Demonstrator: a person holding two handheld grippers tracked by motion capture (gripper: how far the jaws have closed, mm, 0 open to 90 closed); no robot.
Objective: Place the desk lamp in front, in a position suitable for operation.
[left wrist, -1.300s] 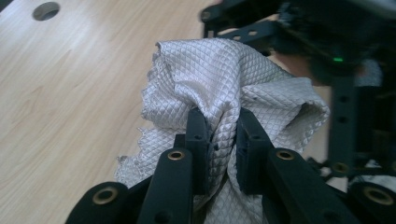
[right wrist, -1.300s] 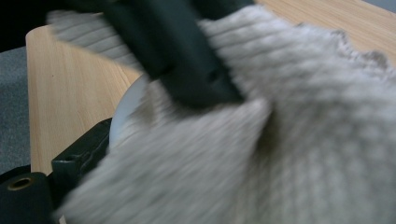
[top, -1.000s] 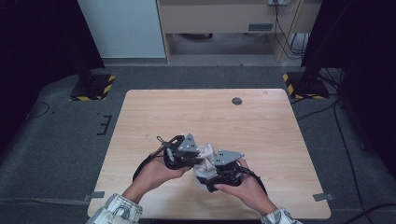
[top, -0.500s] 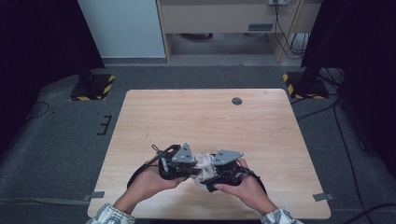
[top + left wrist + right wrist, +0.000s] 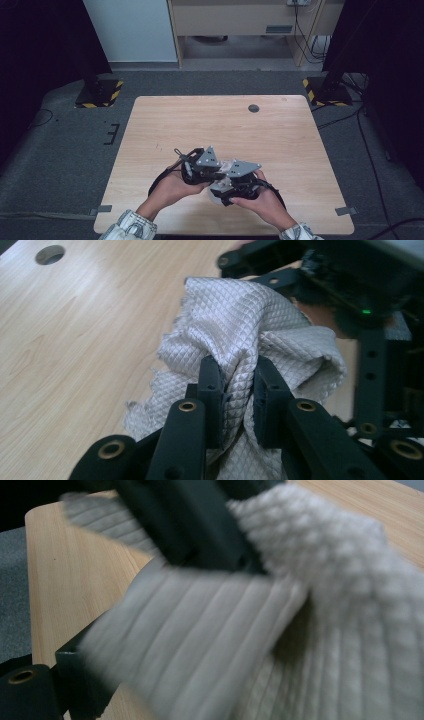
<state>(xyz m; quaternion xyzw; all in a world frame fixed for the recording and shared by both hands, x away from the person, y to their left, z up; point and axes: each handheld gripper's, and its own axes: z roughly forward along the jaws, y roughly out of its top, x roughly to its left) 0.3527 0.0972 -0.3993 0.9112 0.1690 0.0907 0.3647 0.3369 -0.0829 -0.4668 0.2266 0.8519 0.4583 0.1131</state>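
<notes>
Over the last second my two hands have drawn closer together and slid a little toward my side of the table (image 5: pixel 165 125) — the left gripper (image 5: pixel 239 390) has swung in until it sits right against the right gripper (image 5: pixel 235 181), and the white quilted cloth (image 5: pixel 260 330) is now bunched between them instead of spread. I read that as a gathering or folding move well under way: the cloth is off the wood in a crumpled wad, so the next step probably calls for re-gripping or pulling apart, not more squeezing. My left jaws are nearly closed, with a thick fold of the cloth pinched between the two pads. For the right gripper I cannot tell how its jaws stand — in the right gripper view the cloth drapes blurred over them, touching them, but whether it is clamped is hidden. The cloth sits above the near middle of the table, close to the front edge, so there is little room to draw back toward me before I hang over the rim. Ahead and to both sides the wood is bare; the cable hole (image 5: pixel 253 108) lies far off near the back edge. The cables (image 5: pixel 159 181) trailing by my wrists could snag if I spread wide.
</notes>
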